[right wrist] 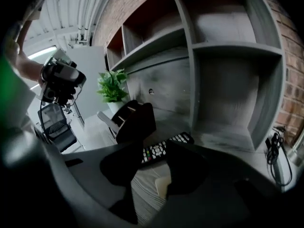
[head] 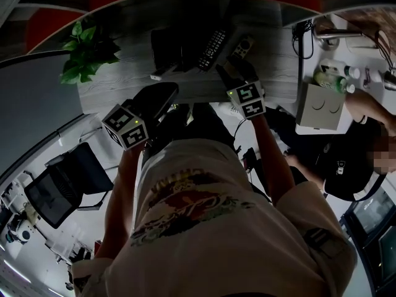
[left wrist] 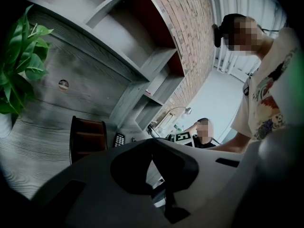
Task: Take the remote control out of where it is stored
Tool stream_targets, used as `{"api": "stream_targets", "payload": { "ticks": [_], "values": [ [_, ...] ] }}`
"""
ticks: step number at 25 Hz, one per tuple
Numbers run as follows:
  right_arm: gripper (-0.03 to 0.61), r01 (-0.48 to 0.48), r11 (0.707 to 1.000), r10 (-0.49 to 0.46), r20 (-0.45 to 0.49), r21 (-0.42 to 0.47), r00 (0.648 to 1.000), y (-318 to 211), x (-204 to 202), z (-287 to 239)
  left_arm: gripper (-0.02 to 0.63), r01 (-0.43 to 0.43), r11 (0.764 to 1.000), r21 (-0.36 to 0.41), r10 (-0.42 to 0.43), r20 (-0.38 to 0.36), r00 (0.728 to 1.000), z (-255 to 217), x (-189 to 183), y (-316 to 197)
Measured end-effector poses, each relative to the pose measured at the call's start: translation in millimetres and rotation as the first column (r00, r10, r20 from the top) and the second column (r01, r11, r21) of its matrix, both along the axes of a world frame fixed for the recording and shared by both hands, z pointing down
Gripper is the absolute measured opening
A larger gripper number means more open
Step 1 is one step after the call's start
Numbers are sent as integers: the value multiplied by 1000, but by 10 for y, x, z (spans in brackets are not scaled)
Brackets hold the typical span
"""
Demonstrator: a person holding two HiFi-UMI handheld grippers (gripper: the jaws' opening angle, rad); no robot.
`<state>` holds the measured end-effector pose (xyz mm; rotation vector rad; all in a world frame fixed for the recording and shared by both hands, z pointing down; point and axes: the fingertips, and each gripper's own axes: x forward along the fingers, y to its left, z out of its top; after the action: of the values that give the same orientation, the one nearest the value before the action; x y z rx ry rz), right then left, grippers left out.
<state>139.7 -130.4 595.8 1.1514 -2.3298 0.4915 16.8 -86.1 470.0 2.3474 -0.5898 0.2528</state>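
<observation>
A long black remote control (head: pixel 212 48) lies flat on the grey wood desk (head: pixel 124 82), just right of a dark upright holder (head: pixel 166 48). In the right gripper view the remote (right wrist: pixel 182 138) lies across the desk just beyond my right gripper (right wrist: pixel 153 167), whose jaws stand open and touch nothing. A small pale object (right wrist: pixel 163 186) lies on the desk between them. From the head view the right gripper (head: pixel 234 72) hovers just short of the remote. My left gripper (head: pixel 158 98) hangs back at the desk's near edge; its jaws (left wrist: pixel 152 151) look shut and empty.
A potted plant (head: pixel 86 51) stands at the desk's left end. A smaller grey remote (head: pixel 243 46) lies right of the black one. Grey shelves (right wrist: pixel 223 46) rise behind the desk. A seated person (head: pixel 365 135) and a white table with bottles (head: pixel 331 79) are on the right.
</observation>
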Motion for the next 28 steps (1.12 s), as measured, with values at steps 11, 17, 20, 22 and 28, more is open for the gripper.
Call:
{"api": "stream_targets", "payload": {
  "ticks": [11, 17, 20, 22, 28],
  "values": [
    [32, 246, 966, -252, 72, 81, 965, 208, -929, -826, 6, 10, 1000, 19, -10, -4, 1000, -38, -295, 126],
    [32, 254, 965, -256, 23, 58, 966, 256, -1119, -859, 6, 28, 999, -22, -30, -84, 996, -29, -479, 48],
    [32, 242, 968, -241, -25, 63, 970, 272, -1176, -906, 6, 13, 1000, -19, -15, -84, 996, -23, -604, -16],
    [34, 229, 971, -226, -57, 70, 973, 281, -1216, -937, 6, 0, 1000, -17, -2, -87, 996, -30, -691, -63],
    [35, 274, 961, -263, -178, 38, 948, 350, -1408, -873, 6, 9, 1000, -15, -11, -94, 996, -43, -1059, -225]
  ]
}}
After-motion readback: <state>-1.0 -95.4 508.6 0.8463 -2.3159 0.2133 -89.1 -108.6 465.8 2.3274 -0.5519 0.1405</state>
